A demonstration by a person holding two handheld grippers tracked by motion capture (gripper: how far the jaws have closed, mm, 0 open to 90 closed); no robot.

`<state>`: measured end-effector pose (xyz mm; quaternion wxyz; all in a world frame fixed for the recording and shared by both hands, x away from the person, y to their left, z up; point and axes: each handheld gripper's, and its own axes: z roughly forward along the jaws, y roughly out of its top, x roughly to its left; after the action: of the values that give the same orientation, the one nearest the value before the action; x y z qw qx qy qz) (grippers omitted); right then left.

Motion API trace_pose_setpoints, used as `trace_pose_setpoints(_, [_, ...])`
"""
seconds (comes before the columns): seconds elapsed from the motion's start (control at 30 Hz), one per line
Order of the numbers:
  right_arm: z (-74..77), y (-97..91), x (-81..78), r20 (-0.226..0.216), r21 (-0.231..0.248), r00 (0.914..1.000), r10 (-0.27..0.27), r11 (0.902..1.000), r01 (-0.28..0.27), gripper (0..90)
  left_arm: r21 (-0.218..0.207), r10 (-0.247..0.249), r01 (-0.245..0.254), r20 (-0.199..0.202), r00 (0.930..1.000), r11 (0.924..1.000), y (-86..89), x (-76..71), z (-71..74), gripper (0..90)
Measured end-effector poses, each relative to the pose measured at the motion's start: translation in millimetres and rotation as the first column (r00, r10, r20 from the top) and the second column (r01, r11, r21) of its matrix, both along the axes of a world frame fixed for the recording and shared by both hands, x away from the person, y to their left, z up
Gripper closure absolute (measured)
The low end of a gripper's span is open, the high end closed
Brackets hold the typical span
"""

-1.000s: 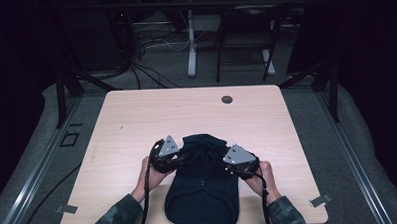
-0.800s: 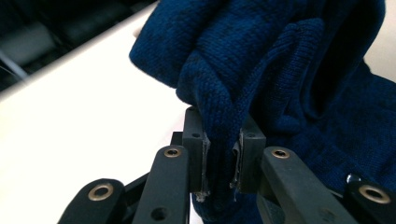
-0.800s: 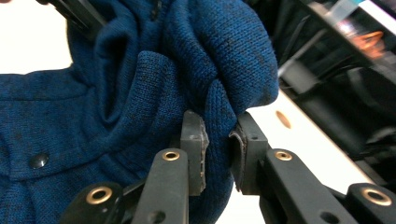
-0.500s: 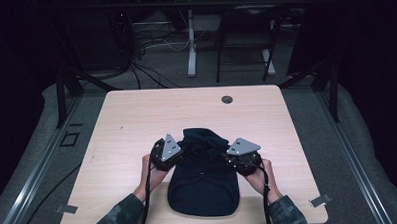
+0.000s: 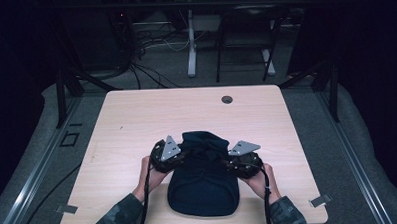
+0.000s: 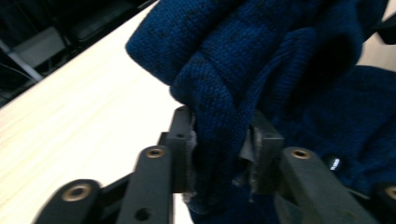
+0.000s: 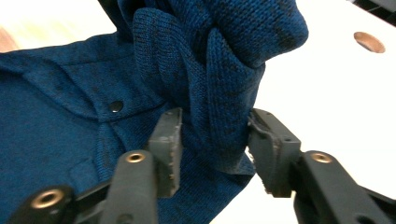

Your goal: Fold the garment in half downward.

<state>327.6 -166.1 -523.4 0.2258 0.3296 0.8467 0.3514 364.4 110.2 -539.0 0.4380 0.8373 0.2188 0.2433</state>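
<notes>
Blue knit garment (image 5: 203, 184), bunched (folded over), on wooden table (image 5: 136, 119)

Camouflage-patterned sleeves (image 5: 121, 217) cover both forearms. Each black gripper, left (image 5: 164, 155) and right (image 5: 244, 160), carries a grey triangular plate, brass-coloured rivets and a trailing black cable.

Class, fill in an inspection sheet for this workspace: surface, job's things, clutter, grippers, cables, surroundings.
Surface: pale wooden table, round grommet hole near its far edge.
Job's things: dark blue knitted garment, folded, far end bunched up.
Clutter: nothing seen.
Grippers: left gripper and right gripper each have bunched knit between the jaws, which have just been opening.
Cables: black cable trails from each gripper toward the person.
Surroundings: dark room, floor cables, table leg beyond.
</notes>
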Motion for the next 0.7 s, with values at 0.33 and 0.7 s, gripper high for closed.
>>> trace_pose_setpoints(0.33, [2.1,-0.3,-3.8,0.022,-0.01,0.9995,0.023,0.9997,-0.022,71.6,0.0,-0.046,0.046,-0.065,0.9969,0.9989,4.6,-4.1,3.0,53.3])
trace_pose_setpoints(0.7, [1.2,-3.1,-7.7,-0.012,0.005,0.9989,0.045,0.999,-0.045,69.8,-0.025,-0.073,0.07,-0.119,0.9902,0.9972,13.0,-14.9,4.1,50.7])
